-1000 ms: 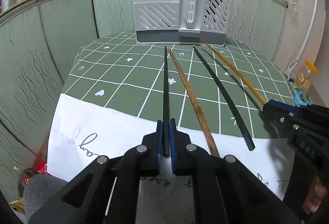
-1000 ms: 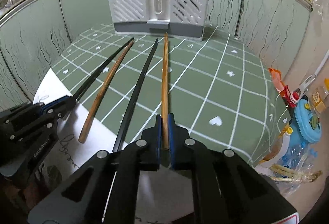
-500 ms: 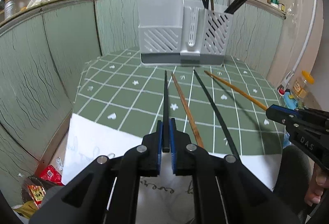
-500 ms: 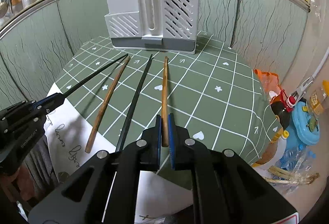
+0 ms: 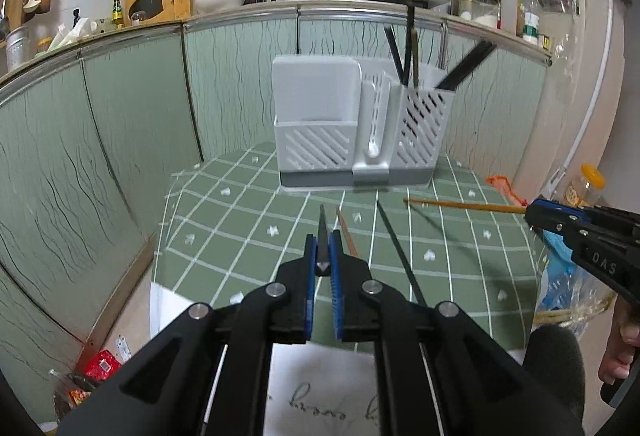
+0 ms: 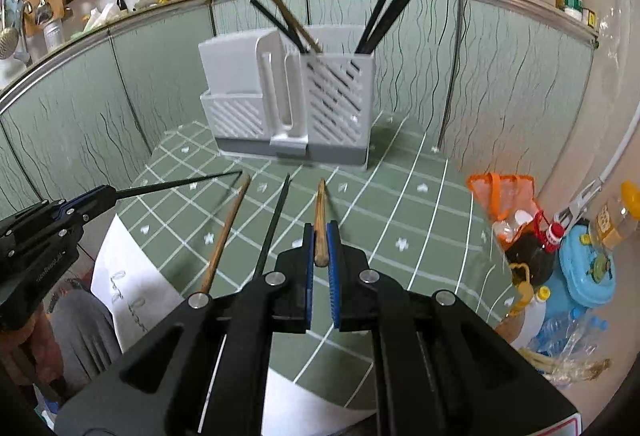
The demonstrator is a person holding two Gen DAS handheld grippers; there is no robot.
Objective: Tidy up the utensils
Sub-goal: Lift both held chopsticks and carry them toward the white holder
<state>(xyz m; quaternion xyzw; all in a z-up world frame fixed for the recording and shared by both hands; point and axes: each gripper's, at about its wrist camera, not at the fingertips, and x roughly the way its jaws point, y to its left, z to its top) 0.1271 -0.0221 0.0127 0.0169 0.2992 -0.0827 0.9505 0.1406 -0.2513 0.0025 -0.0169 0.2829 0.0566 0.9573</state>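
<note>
The left gripper [image 5: 322, 260] is clamped tight on a black chopstick [image 5: 321, 236], its tip aimed at the grey utensil holder [image 5: 356, 128] at the far end of the green checked tablecloth [image 5: 248, 232], while the right gripper [image 6: 320, 248] pinches a light wooden chopstick [image 6: 320, 204] between its blue pads, held clear above the cloth. Two more lie flat on the cloth between them, a brown wooden chopstick [image 6: 226, 232] and a second black chopstick [image 6: 274, 224], side by side and apart. Several chopsticks [image 6: 384, 16] already stand in the holder's slotted right compartment.
</note>
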